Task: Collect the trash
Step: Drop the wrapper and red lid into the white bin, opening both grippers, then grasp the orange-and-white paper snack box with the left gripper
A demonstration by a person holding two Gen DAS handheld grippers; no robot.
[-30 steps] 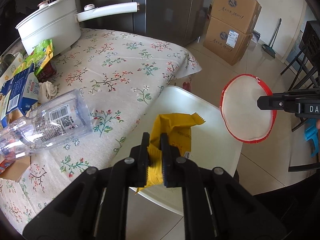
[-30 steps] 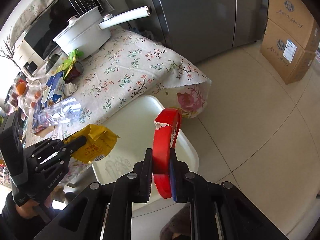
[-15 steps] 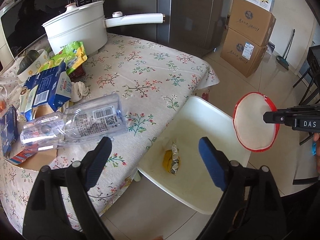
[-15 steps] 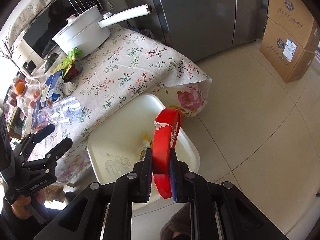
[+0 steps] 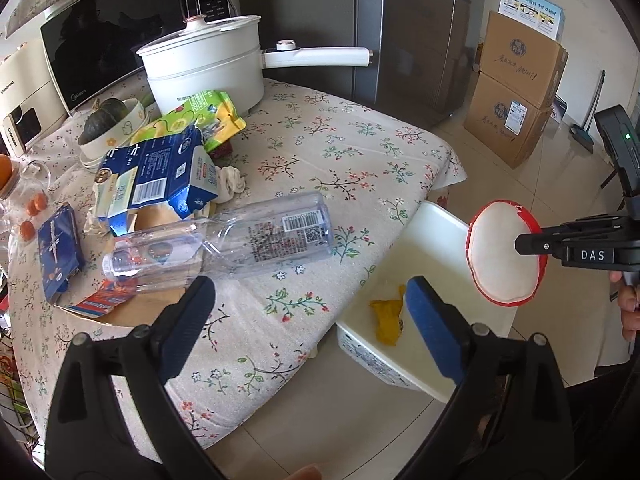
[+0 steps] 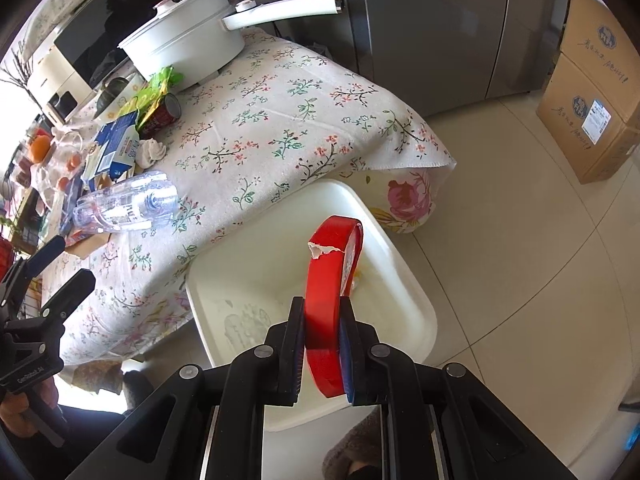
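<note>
My left gripper (image 5: pixel 308 304) is open and empty above the table's front edge, beside the white bin (image 5: pixel 432 240). The yellow wrapper (image 5: pixel 386 314) lies in the bin. My right gripper (image 6: pixel 320 344) is shut on a red-rimmed round lid (image 6: pixel 326 288) and holds it on edge over the bin (image 6: pixel 256 264); the lid also shows in the left wrist view (image 5: pixel 502 252). A clear plastic bottle (image 5: pixel 224 240) lies on its side on the floral tablecloth, with a blue carton (image 5: pixel 160 178) and a green packet (image 5: pixel 200 116) behind it.
A white pot (image 5: pixel 208 64) with a long handle stands at the table's back, before a microwave (image 5: pixel 120 36). A crumpled tissue (image 5: pixel 232 182), a red can (image 6: pixel 166 112) and a small blue box (image 5: pixel 60 248) lie on the table. Cardboard boxes (image 5: pixel 516 92) stand on the tiled floor.
My left gripper opened and let go of the yellow wrapper, which fell into the bin, then drew back toward the table. The right gripper kept the lid still.
</note>
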